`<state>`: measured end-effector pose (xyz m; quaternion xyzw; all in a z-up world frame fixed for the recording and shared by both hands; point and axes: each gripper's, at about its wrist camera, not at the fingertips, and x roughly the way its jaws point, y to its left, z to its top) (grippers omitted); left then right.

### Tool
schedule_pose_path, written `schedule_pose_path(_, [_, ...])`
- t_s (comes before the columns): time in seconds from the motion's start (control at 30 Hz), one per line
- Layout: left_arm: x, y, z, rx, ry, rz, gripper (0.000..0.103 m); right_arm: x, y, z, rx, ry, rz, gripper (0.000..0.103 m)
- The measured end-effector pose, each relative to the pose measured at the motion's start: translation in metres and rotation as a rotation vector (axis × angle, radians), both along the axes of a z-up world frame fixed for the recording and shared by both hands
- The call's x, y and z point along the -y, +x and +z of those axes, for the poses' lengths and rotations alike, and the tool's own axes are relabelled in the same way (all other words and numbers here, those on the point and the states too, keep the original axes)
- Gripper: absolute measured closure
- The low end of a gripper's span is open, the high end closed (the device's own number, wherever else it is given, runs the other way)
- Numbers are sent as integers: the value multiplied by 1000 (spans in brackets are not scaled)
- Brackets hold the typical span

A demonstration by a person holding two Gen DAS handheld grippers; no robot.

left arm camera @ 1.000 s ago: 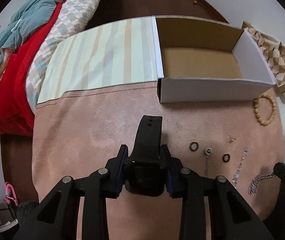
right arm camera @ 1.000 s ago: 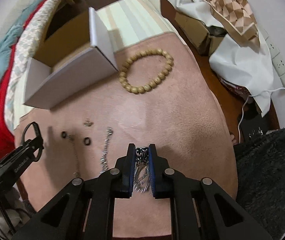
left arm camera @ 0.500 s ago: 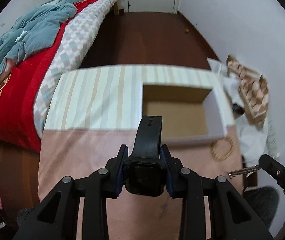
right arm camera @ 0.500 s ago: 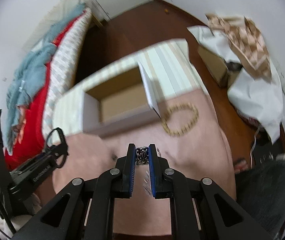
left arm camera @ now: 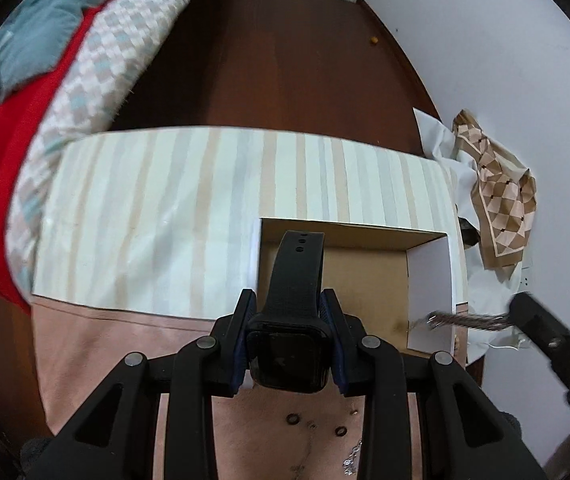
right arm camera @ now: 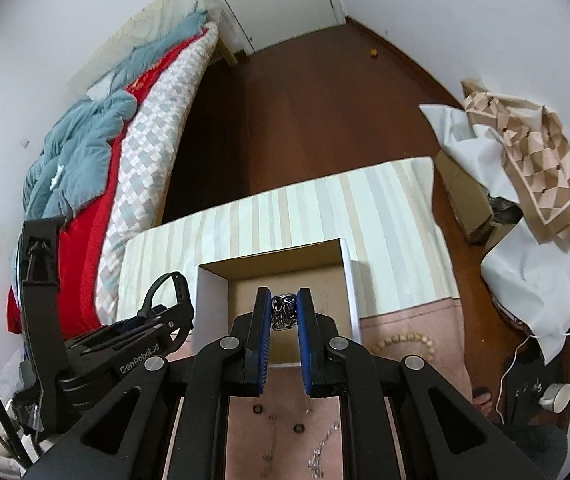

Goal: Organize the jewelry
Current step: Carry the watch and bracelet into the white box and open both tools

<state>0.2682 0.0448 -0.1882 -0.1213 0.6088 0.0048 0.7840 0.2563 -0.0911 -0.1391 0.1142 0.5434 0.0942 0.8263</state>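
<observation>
Left wrist view showed the left tongs (left arm camera: 289,320) clamped on a black smartwatch (left arm camera: 288,356), its glossy square face gripped between the blue-edged pads and its matte rubber strap, punched with small holes, reaching out over the open cardboard box (left arm camera: 431,280). That box had white outer walls and a plain brown inside, and it sat at the far right of the counter (left arm camera: 97,344), partly on a pale striped cloth (left arm camera: 157,208) and partly on a soft pink, suede-like cover. At the right edge, the right tongs (left arm camera: 519,312) held a silver chain (left arm camera: 461,319) that stuck out level over the box's right wall.

Right wrist view showed the right tongs (right arm camera: 283,312) closed narrow on that chain (right arm camera: 283,312), a bunched knot of dark metal links pinched between the pads, above the box (right arm camera: 211,304). Near the camera, on the pink cover, lay two small dark rings (right arm camera: 257,409), a thin glinting silver chain (right arm camera: 321,452) and, to the right, a wooden bead bracelet (right arm camera: 405,340) of round tan beads.

Beyond the counter ran a dark wooden floor (right arm camera: 305,120), a bed (right arm camera: 97,152) at the left with red, checked and blue-grey covers, white walls, and a heap of white and patterned paper at the right
</observation>
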Motion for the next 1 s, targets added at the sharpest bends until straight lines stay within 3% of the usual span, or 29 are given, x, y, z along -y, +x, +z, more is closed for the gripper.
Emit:
schedule_pose_path(0.33, [16,22,-21,-86,-74,-40,72,-6,36,-76,-214,24,42,89])
schedule_pose_path(0.43, [15,24,-14,-68,-63,-38,58,-6,39,-89,-259,29,45,89])
schedule_pose_path(0.47, [14,24,-10,-59,-57,-31,47,-6,39,-90,-263,24,48,89])
schedule_pose_path(0.53, [9,23,-3,-40,-45,-17,43,-5,37,-87,-254,10,49,87])
schedule_pose_path(0.63, [0,20,9,-7,0,8,34,-5,34,-77,-231,-13,51,73])
schedule_pose_path(0.7, [-6,15,17,20,52,29,15,-4,30,-69,-211,-33,54,64])
schedule_pose_path(0.77, [-11,8,24,48,112,47,7,-6,24,-60,-180,-76,60,48])
schedule_pose_path(0.8, [-12,3,26,62,146,56,7,-8,23,-56,-165,-102,61,44])
schedule_pose_path(0.87, [-14,-7,29,76,202,64,7,-11,16,-49,-121,-163,64,23])
schedule_pose_path(0.93, [-17,-19,30,96,238,71,5,-14,8,-44,-91,-238,69,9])
schedule_pose_path(1.0, [-17,-30,29,103,253,73,3,-17,0,-44,-69,-299,73,7])
